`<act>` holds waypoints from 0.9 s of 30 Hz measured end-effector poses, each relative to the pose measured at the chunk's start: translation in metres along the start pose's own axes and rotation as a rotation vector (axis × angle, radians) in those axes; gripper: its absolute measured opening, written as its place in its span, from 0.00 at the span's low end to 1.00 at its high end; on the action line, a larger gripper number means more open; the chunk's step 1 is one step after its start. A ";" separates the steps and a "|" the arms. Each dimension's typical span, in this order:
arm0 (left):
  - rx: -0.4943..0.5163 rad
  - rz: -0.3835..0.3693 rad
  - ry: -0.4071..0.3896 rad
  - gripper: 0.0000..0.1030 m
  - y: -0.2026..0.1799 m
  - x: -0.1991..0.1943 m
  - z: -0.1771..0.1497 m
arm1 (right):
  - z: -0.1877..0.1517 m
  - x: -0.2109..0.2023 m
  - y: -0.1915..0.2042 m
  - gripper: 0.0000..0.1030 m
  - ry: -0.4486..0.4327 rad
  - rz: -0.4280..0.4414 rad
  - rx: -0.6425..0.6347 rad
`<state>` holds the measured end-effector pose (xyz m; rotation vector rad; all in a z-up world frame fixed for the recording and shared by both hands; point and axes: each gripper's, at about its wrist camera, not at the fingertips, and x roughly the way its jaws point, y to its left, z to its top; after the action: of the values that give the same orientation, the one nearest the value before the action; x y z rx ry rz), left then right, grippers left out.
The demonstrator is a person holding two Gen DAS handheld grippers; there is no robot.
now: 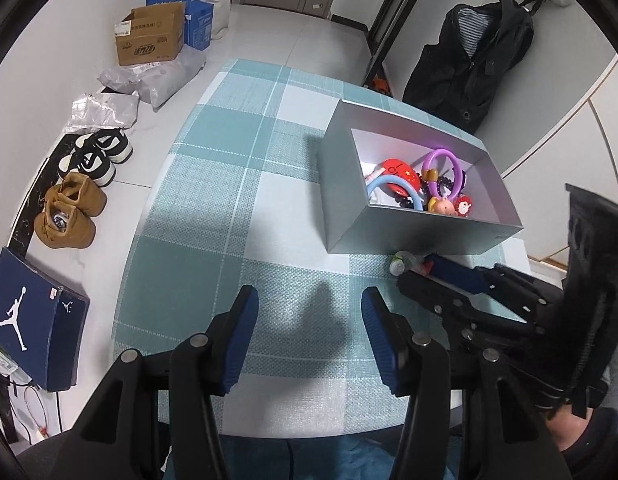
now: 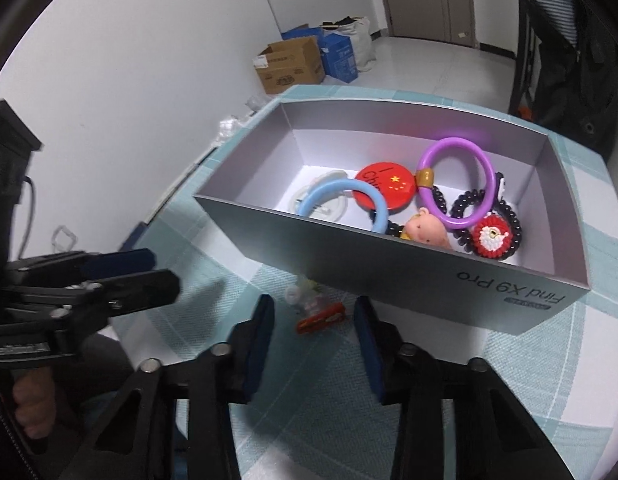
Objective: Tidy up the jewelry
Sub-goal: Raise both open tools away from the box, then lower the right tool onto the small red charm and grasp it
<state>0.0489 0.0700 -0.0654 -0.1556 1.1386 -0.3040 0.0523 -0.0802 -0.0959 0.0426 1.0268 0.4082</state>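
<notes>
1. Right tongs (image 2: pixel 313 322) gape around a small red-and-clear trinket (image 2: pixel 317 309), just before the grey box (image 2: pixel 389 276).
2. Left tongs (image 1: pixel 309 322) gape, empty.
3. Advice: pinch low, lift clear over the box's wall.

Two black handheld grippers with blue-padded fingers

The left gripper (image 1: pixel 309 322) has matte black linkage arms joined by round silver pivot pins, and its fingers (image 1: pixel 239 344) carry ribbed dark-blue pads. The right gripper (image 2: pixel 313 334) is built alike: black arms, silver pins, blue pads on its fingers (image 2: pixel 257 354). Bare skin of the left hand (image 2: pixel 29 404) shows around a black handle, beside a dark zipped sleeve edge.
</notes>
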 end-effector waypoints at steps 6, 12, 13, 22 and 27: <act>0.011 0.007 0.002 0.47 -0.002 0.003 0.000 | 0.001 -0.003 -0.003 0.22 -0.001 0.012 0.020; 0.012 -0.007 0.010 0.47 -0.003 0.004 -0.001 | 0.001 -0.016 -0.007 0.22 -0.037 0.025 0.033; 0.016 -0.011 0.011 0.47 -0.004 0.004 -0.001 | 0.001 -0.019 -0.008 0.22 -0.043 0.030 0.038; 0.073 -0.024 0.029 0.47 -0.021 0.010 -0.005 | -0.008 -0.031 -0.019 0.22 -0.035 0.072 0.068; 0.095 -0.010 0.053 0.47 -0.027 0.016 -0.008 | -0.020 -0.018 -0.025 0.22 0.058 0.067 0.067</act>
<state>0.0432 0.0398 -0.0749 -0.0694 1.1738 -0.3722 0.0348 -0.1125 -0.0972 0.1257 1.0985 0.4381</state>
